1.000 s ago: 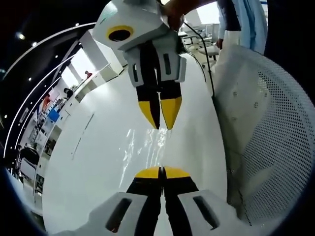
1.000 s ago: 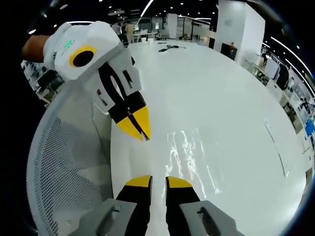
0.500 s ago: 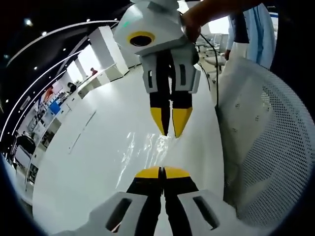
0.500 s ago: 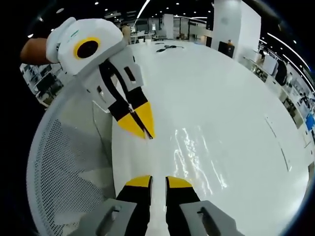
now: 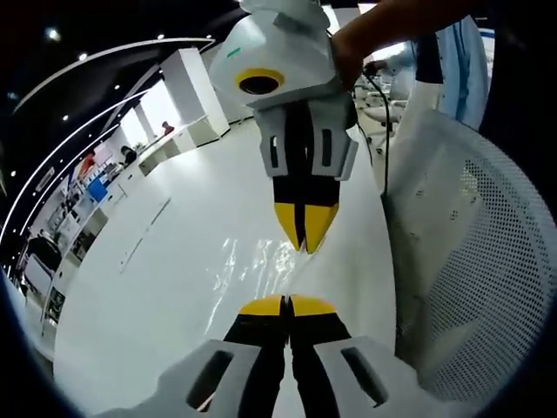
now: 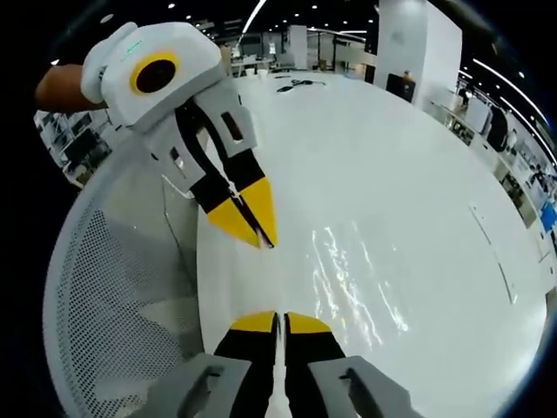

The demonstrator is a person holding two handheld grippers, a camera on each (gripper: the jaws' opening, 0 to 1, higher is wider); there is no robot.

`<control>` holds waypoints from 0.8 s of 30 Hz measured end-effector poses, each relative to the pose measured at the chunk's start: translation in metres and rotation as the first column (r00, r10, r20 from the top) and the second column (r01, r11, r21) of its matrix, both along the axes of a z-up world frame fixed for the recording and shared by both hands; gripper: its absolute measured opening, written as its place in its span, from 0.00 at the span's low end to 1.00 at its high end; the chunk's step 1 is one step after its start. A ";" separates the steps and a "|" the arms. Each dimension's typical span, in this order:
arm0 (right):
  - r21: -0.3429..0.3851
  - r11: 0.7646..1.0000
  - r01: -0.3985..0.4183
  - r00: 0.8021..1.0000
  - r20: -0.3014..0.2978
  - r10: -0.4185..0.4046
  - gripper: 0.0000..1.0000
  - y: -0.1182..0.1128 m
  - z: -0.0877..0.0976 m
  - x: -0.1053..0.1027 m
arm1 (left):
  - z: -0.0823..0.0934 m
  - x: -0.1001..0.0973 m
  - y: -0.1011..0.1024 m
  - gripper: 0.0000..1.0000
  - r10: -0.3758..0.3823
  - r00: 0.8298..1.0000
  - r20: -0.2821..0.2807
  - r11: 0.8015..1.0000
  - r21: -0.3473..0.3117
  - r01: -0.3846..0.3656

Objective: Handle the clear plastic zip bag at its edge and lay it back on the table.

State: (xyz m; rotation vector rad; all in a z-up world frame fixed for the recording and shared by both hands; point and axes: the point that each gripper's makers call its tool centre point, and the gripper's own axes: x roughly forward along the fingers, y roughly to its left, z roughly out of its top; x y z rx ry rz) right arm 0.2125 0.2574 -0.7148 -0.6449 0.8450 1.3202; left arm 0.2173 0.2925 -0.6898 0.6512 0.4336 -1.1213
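The clear plastic zip bag (image 5: 254, 261) lies glinting on the white table (image 5: 148, 296), its near edge running between the two grippers. My left gripper (image 5: 285, 304) is shut on that edge at the bottom of the left gripper view. My right gripper (image 5: 305, 242) comes down from above, held by a hand, and its yellow tips are shut on the same edge a little farther along. In the right gripper view the bag (image 6: 352, 274) spreads to the right of my right gripper (image 6: 279, 320), and the left gripper (image 6: 264, 239) is shut just above it.
A white mesh chair back (image 5: 474, 261) stands close against the table's edge, beside both grippers, and shows again as the mesh chair back (image 6: 113, 296) in the right gripper view. A dark cable (image 6: 300, 84) lies at the far end of the table. Desks and people fill the hall behind.
My right gripper's jaws, apart in the earlier frames, have closed on the bag's edge. The left gripper has stayed shut, and the two grippers have drawn slightly closer together.
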 end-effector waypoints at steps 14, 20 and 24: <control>-0.039 0.999 0.013 1.000 0.014 -0.013 0.00 -0.001 -0.002 0.003 | 0.005 0.003 0.003 0.12 0.002 1.000 0.028 1.000 -0.007 -0.002; -0.047 0.999 0.021 1.000 0.009 -0.021 0.00 0.002 -0.001 0.002 | 0.009 0.002 0.001 0.17 -0.005 0.999 0.042 1.000 -0.011 0.005; -0.053 0.998 0.024 1.000 0.005 -0.024 0.00 0.005 -0.001 0.001 | 0.014 -0.001 -0.003 0.17 -0.029 0.998 0.062 0.999 -0.019 0.030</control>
